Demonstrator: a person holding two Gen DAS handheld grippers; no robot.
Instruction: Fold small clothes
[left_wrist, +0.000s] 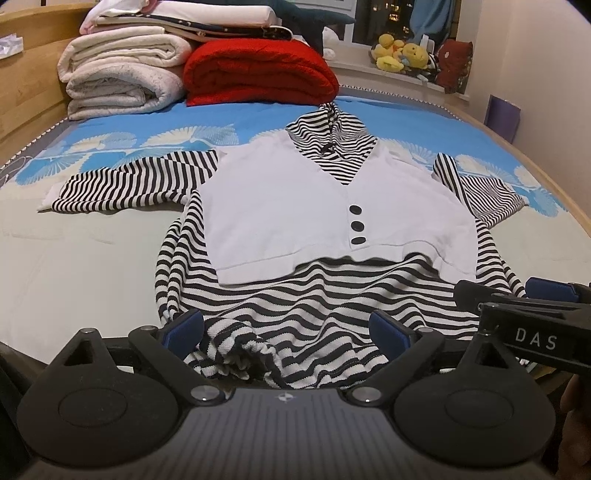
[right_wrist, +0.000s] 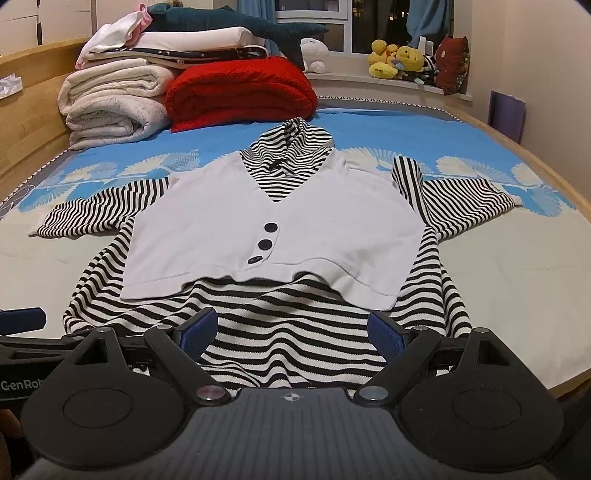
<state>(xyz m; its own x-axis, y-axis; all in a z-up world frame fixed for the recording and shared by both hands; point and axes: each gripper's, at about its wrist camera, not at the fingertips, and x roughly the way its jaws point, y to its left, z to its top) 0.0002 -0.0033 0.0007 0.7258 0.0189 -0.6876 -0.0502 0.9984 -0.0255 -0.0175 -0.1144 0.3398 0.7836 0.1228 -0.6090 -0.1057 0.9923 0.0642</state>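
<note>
A small black-and-white striped hooded dress with a white vest front (left_wrist: 280, 203) (right_wrist: 273, 236) lies spread face up on the bed, sleeves out to both sides, hood at the far end. Three black buttons (left_wrist: 356, 225) run down the vest. My left gripper (left_wrist: 291, 334) stands open over the bunched striped hem at the near left. My right gripper (right_wrist: 291, 332) is open too, its blue pads (right_wrist: 384, 332) apart over the flat hem on the right. In the left wrist view the right gripper (left_wrist: 517, 299) shows at the right edge; the left one's blue fingertip (right_wrist: 22, 317) shows in the right wrist view.
A red folded blanket (left_wrist: 258, 74) (right_wrist: 240, 92) and a stack of white folded blankets (left_wrist: 122, 74) sit at the head of the bed (left_wrist: 74, 258). Plush toys (left_wrist: 402, 55) line the window sill. A wooden bed frame (right_wrist: 546, 177) runs along the right side.
</note>
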